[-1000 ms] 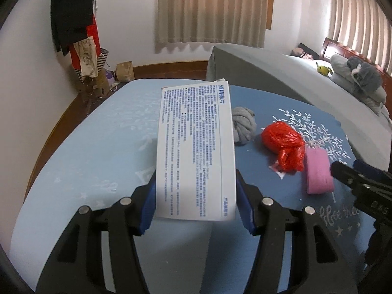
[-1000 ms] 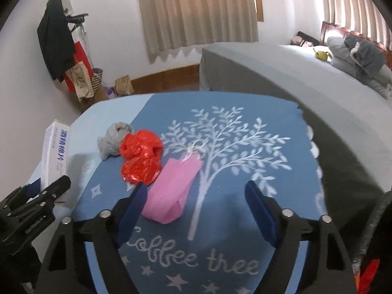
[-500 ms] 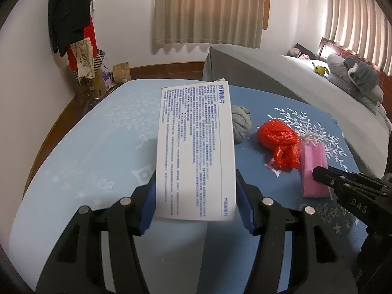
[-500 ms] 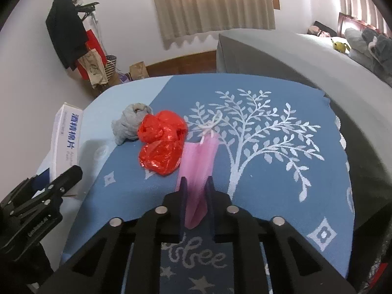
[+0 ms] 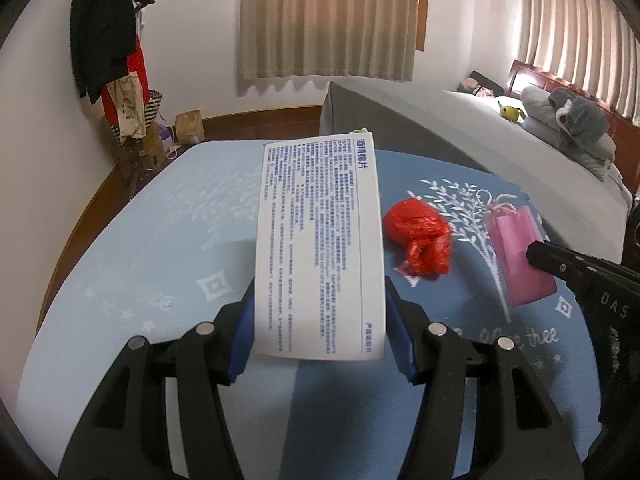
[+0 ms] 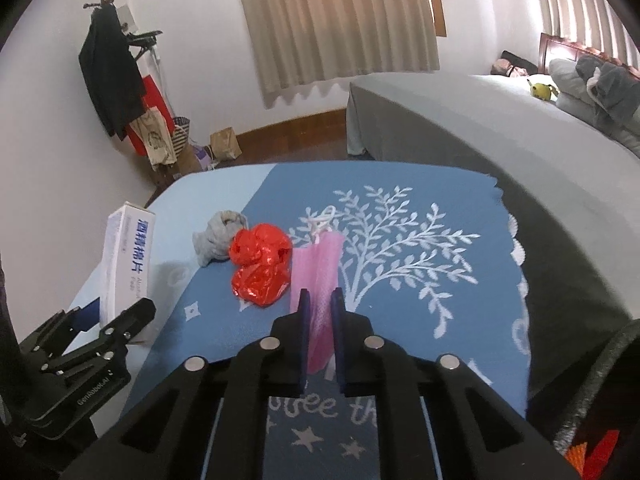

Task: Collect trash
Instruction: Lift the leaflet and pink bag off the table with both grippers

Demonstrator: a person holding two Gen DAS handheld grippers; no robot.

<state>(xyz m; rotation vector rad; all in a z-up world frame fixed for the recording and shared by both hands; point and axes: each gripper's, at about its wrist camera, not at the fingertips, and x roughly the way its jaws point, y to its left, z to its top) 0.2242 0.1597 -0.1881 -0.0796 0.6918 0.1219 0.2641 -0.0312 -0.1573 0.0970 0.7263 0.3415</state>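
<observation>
Right wrist view shows your right gripper with its jaws drawn in tight on the near end of the pink mask; a second ago they stood wide around it, and half a second ago they had all but met, so the pinch is fresh and the mask is now caught between the blue pads. That means, as I judge it, this piece of trash is secured and ready to be carried off, though the grip is only on its near edge and the rest hangs free. The mask runs lengthwise away from you, its long axis pointing toward the far end of the blue tablecloth, with the white ear loops at that far end. Just left of it, touching or nearly so, lies the crumpled red plastic bag, and beyond that to the left the grey wad. Further left, your left gripper clamps the white box as it did a second ago, long axis pointing away from you, printed face up.
</observation>
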